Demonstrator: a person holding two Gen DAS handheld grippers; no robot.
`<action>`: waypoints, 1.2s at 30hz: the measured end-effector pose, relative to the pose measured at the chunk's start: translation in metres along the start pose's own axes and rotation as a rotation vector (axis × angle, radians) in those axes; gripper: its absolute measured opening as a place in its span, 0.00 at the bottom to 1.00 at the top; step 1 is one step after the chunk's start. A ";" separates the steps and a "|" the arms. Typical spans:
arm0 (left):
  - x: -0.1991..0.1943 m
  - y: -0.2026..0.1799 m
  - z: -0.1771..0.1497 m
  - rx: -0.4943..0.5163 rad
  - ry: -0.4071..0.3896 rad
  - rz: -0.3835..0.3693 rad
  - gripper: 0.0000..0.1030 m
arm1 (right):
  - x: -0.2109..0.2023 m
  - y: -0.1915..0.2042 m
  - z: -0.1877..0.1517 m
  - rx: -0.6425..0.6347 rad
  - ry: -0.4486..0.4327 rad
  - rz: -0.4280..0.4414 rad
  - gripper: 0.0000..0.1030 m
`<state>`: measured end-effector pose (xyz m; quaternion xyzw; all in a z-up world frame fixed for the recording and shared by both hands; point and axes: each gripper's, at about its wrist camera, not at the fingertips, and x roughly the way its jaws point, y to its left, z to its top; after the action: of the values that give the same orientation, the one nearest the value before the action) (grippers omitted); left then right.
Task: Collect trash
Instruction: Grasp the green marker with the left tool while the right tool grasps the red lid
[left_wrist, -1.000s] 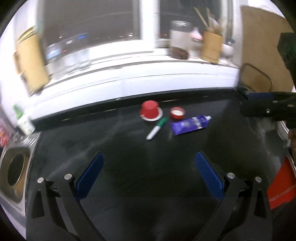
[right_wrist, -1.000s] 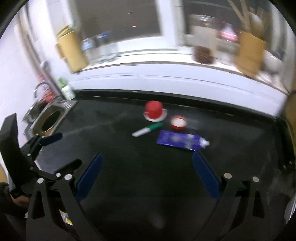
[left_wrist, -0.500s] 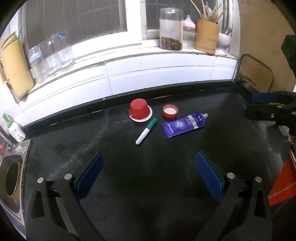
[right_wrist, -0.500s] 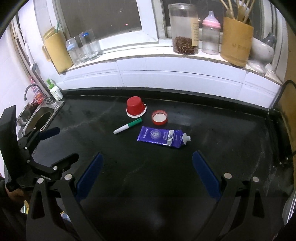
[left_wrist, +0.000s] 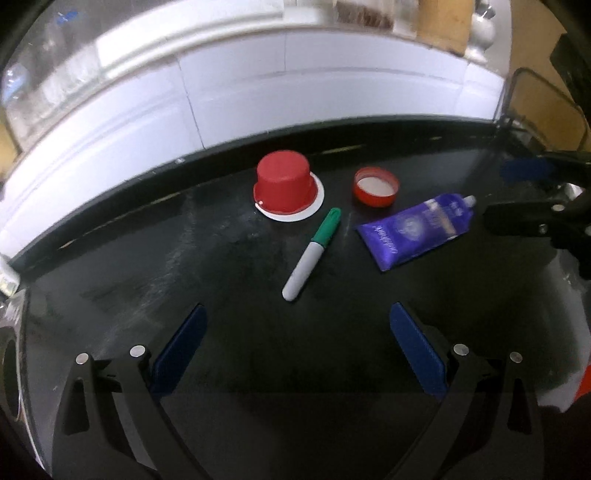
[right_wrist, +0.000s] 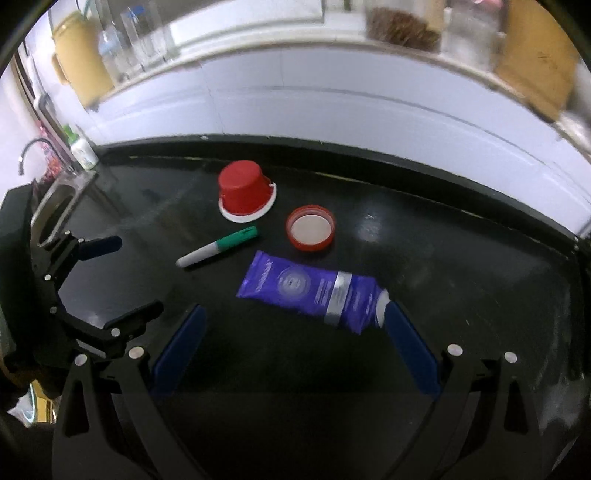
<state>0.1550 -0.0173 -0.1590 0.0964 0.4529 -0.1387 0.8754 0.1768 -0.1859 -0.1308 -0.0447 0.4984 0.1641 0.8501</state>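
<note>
Black stone-like countertop (left_wrist: 258, 369) carries four small items grouped near its back edge, below a white tiled wall (left_wrist: 258, 92). An upturned red cup (left_wrist: 286, 184) sits on its white rim, and just right of it lies a red lid (left_wrist: 376, 186) with its pale inside facing up. In front of the cup a green-capped marker (left_wrist: 312, 254) lies on a slant, cap toward the cup, apart from both red pieces. A purple tube (left_wrist: 415, 230) lies flat to the right of the marker, its white nozzle pointing toward the right side of the counter. The left gripper (left_wrist: 295, 332) hangs over bare counter short of the marker with its blue pads (left_wrist: 181, 347) spread wide and nothing between them. The right gripper (right_wrist: 293, 339) is likewise spread wide and empty; in its view the tube's nozzle end sits just beside the right-hand pad (right_wrist: 412, 350), though whether they touch cannot be told. A sink (right_wrist: 55, 206) and a curved tap (right_wrist: 31, 151) stand at the far left end of the counter, with blurred jars (right_wrist: 402, 22) on the sill above
</note>
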 end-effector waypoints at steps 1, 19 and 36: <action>0.008 0.002 0.003 0.000 0.008 -0.007 0.93 | 0.008 -0.001 0.003 -0.001 0.007 0.000 0.91; 0.078 0.001 0.032 0.058 -0.005 -0.074 0.80 | 0.120 -0.013 0.053 -0.094 0.087 -0.038 0.74; 0.032 -0.007 0.038 0.034 -0.012 -0.028 0.12 | 0.069 -0.001 0.050 -0.084 0.011 -0.024 0.48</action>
<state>0.1990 -0.0400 -0.1636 0.1040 0.4466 -0.1592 0.8743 0.2498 -0.1584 -0.1648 -0.0871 0.4949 0.1746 0.8467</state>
